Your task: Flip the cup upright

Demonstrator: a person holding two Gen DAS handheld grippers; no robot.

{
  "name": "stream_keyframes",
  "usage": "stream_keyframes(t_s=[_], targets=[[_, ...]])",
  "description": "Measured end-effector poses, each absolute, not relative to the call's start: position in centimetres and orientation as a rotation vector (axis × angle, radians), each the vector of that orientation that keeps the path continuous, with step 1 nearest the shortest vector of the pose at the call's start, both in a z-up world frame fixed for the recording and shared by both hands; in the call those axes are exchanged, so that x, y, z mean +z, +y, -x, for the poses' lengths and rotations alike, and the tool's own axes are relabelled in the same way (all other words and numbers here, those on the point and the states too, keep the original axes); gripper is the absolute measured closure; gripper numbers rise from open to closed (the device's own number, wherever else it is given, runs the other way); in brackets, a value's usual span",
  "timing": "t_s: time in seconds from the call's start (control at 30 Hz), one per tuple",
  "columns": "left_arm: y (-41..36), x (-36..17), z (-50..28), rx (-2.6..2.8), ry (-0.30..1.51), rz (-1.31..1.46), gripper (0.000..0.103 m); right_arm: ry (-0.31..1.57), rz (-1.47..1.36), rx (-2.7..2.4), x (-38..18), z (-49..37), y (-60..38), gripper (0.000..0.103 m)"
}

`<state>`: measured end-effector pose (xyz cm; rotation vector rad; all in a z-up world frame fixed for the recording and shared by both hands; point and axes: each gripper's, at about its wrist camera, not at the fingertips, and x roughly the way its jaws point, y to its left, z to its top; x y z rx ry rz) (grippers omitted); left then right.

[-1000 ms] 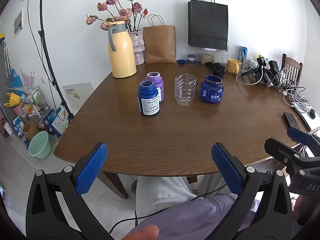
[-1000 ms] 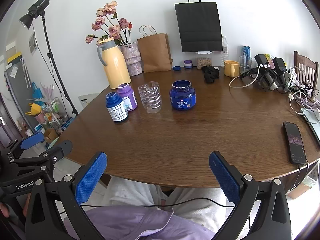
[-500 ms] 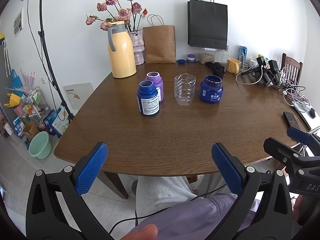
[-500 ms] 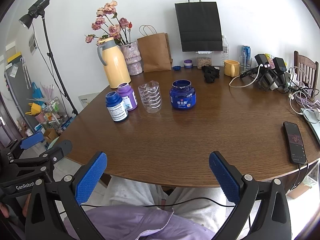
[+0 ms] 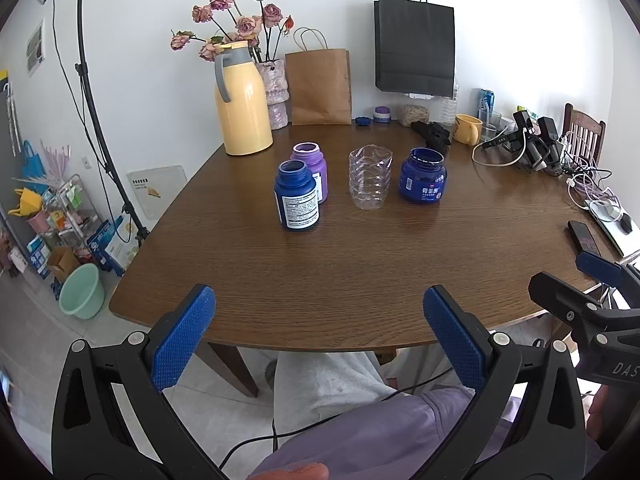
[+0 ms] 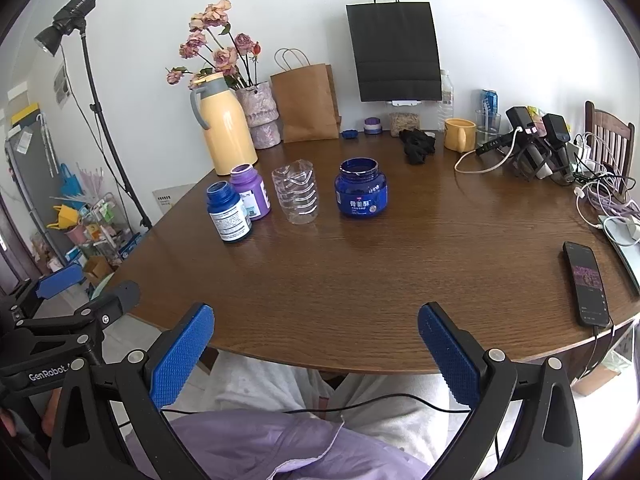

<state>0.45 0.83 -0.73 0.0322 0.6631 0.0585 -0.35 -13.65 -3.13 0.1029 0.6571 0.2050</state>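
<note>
A clear ribbed plastic cup (image 5: pixel 369 181) stands on the brown table (image 5: pixel 340 264), wide end up, between a purple jar (image 5: pixel 310 171) and a wide blue jar (image 5: pixel 422 175); it also shows in the right wrist view (image 6: pixel 297 194). My left gripper (image 5: pixel 318 332) is open and empty, held off the table's near edge, far from the cup. My right gripper (image 6: pixel 316 344) is open and empty too, at the near edge. Each gripper shows at the side of the other's view.
A dark blue bottle (image 5: pixel 296 197) stands nearest in the row. A yellow thermos (image 5: pixel 241 100), flower vase, paper bags and a yellow mug (image 5: pixel 467 129) line the back. Cables, chargers and a phone (image 6: pixel 585 284) lie at the right.
</note>
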Motion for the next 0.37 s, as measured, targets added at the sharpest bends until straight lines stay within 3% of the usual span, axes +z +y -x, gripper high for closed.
stream_keyframes(t_s=[0.37], targets=[[0.92, -1.16, -0.60, 0.048, 0.677, -0.030, 0.000, 0.691, -0.092, 0.181, -3.40, -0.32, -13.81, 0.000]])
